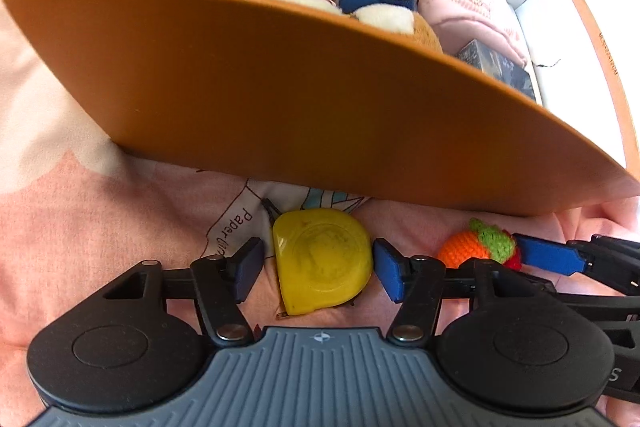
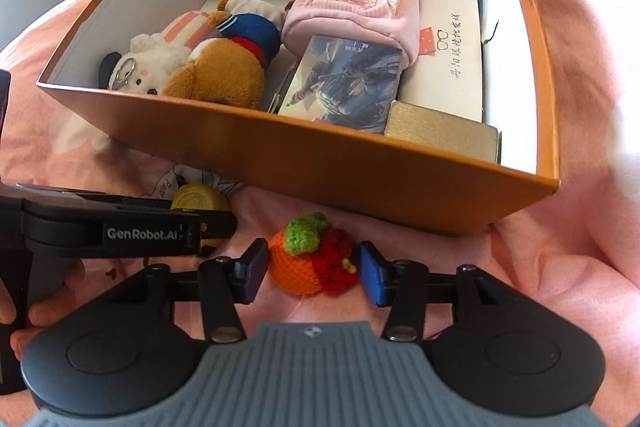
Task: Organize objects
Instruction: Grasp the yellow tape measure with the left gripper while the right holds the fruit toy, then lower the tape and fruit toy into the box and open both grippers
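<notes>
A yellow tape measure (image 1: 322, 259) lies on the pink bedsheet in front of the orange box (image 1: 280, 99). My left gripper (image 1: 316, 267) is open around it, one pad close on each side, a small gap showing at the left pad. A crocheted orange-and-red toy with a green top (image 2: 314, 255) lies to its right; it also shows in the left wrist view (image 1: 476, 247). My right gripper (image 2: 312, 269) is open around the toy, pads near both sides. The tape measure (image 2: 198, 197) is partly hidden behind the left gripper's body in the right wrist view.
The orange box (image 2: 340, 167) holds plush toys (image 2: 212, 63), a pink pouch (image 2: 356, 3), a picture card box (image 2: 344, 83), a gold box (image 2: 440, 133) and a white booklet (image 2: 452, 67). The pink bedsheet (image 2: 580, 227) surrounds it. A hand (image 2: 48, 307) holds the left gripper.
</notes>
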`<state>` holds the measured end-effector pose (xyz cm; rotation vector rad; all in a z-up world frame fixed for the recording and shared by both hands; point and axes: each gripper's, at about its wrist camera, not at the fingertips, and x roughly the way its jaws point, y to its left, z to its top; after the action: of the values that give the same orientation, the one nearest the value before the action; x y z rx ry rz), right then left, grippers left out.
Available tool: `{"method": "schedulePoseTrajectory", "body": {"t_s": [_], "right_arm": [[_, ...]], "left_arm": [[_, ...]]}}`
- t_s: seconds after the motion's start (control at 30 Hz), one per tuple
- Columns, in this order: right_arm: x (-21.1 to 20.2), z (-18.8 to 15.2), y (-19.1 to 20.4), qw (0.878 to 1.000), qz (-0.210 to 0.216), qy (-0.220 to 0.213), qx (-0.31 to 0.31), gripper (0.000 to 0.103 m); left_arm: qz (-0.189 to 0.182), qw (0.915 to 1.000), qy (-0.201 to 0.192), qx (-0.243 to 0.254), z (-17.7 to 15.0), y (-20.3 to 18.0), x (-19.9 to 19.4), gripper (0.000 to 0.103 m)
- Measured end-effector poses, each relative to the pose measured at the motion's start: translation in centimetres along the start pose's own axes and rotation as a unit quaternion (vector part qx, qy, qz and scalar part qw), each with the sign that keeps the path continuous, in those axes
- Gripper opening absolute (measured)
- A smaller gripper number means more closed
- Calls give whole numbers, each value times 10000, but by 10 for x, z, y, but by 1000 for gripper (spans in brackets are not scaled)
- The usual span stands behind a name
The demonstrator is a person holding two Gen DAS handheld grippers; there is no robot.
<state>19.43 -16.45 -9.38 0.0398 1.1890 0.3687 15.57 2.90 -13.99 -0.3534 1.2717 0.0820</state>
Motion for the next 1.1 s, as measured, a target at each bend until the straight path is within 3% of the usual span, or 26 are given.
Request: {"method": "schedulePoseTrajectory", "body": {"t_s": [0.17,0.27,0.5,0.63,0.87,1.1], "right_arm": [[12,-3,-4,9994,272,174,159,57],[11,-5,-2,9990,399,123,169,47],[0,-10,3,9995,303,55,77,46],[-8,-13,6,9997,232,-24,-2,45],[-41,-9,7,9978,411,-431,-289,45],[-91,1,19,9907,664,-1005,-635,45]], "left_arm": [[-52,10000,-23,64,-2,5,4,65],[-174,9997,-133,105,-7,11,-1,60],[-461,9970,-389,479,-26,18,-28,60],[-441,9951,-628,622,-39,17,-51,60],[-457,9889,-1137,837,-43,0,-97,60],[-530,9766,-1713,1188,-30,-20,-132,60]]}}
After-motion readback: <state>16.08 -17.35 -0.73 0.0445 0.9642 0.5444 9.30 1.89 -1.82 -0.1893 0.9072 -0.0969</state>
